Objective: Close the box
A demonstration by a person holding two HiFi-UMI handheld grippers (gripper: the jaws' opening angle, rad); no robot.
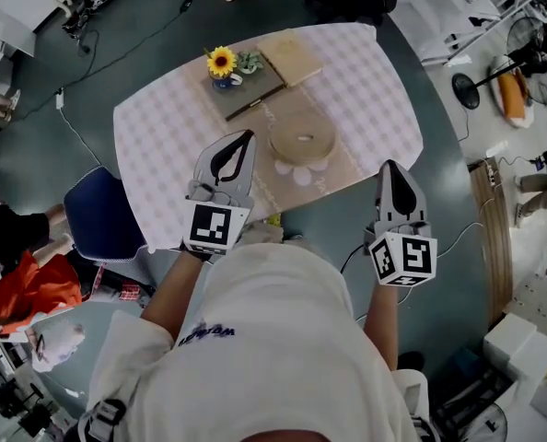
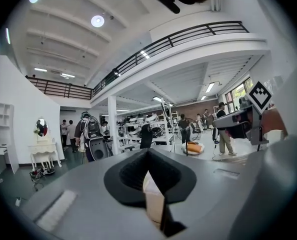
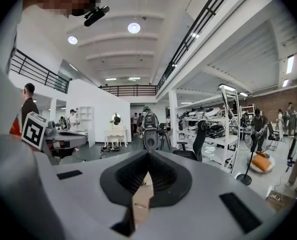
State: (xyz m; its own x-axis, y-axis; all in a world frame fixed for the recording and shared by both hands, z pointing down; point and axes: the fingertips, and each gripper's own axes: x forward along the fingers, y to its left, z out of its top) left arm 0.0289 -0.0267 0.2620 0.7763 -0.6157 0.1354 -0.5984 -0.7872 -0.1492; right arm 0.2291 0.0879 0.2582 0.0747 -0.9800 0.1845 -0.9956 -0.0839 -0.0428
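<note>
A round tan box with its lid on sits on a beige runner near the front middle of the checked table. A flat square wooden box lies shut at the far side. My left gripper is shut and empty, held above the table's front edge just left of the round box. My right gripper is shut and empty too, off the table's front right corner. Both gripper views look level across the hall, with the jaws closed tip to tip on the left and the right; neither shows the table.
A sunflower in a mug stands on a dark grey board at the back of the table. A blue chair is at the table's left front. A standing fan and cables lie on the floor to the right. People stand across the hall.
</note>
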